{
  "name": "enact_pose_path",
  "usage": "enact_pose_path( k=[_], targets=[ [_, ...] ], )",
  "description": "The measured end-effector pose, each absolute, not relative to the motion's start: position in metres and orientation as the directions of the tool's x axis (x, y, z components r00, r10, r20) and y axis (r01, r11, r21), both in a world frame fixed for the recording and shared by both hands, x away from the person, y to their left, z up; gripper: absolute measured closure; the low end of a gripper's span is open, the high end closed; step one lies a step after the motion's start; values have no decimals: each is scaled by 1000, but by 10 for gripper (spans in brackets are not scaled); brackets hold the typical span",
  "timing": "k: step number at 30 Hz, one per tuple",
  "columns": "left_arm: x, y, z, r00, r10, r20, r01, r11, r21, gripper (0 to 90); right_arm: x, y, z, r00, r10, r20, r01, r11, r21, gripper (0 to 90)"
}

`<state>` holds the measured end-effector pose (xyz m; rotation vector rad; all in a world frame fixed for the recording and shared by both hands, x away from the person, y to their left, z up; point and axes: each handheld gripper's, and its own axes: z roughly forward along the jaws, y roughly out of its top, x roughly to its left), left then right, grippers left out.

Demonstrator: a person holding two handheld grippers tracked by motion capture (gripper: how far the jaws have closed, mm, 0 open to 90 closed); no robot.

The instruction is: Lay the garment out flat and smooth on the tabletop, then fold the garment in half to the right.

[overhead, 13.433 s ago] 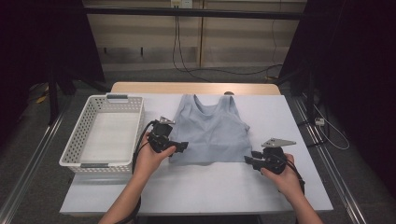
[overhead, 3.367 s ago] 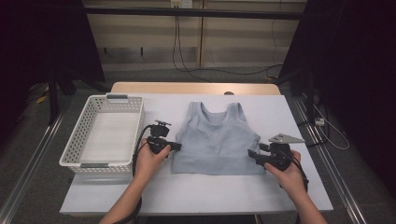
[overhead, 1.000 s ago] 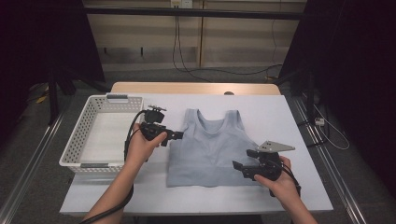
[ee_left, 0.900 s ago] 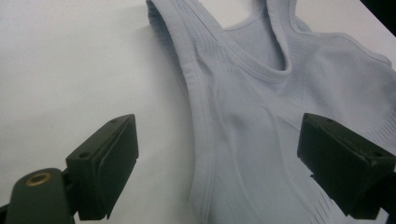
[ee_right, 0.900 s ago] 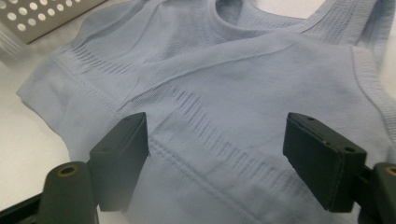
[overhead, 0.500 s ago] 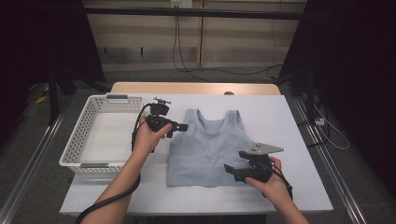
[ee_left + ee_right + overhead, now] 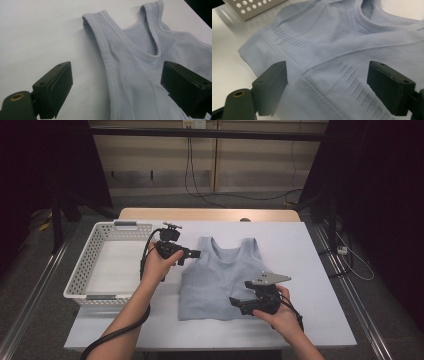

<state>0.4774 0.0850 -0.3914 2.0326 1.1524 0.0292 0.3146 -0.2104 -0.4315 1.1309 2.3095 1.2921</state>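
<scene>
- High view: your folded grey top (image 7: 222, 280) lies mid-table, the basket (image 7: 82, 277) along the table's left edge.
- Left gripper view: your left gripper (image 7: 115, 82), jaws spread, hovers at the strap (image 7: 106, 42), ready to fold.
- Right gripper view: your right gripper (image 7: 327, 85), jaws just widened and empty, straddles the hem.

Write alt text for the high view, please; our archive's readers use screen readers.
A person's two hand-held grippers work on a pale blue tank top lying flat on a white table: the left gripper by its shoulder strap, the right gripper over its lower hem. A white perforated basket sits at left.
</scene>
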Motion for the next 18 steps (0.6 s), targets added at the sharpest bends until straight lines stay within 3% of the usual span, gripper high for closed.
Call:
enact_pose_path(
  k=[18],
  targets=[
    [477,89,-382,585,740,-332,708,-267,654,100,316,-178,-429,-741,657,140,449,330,830,134]
  ],
)
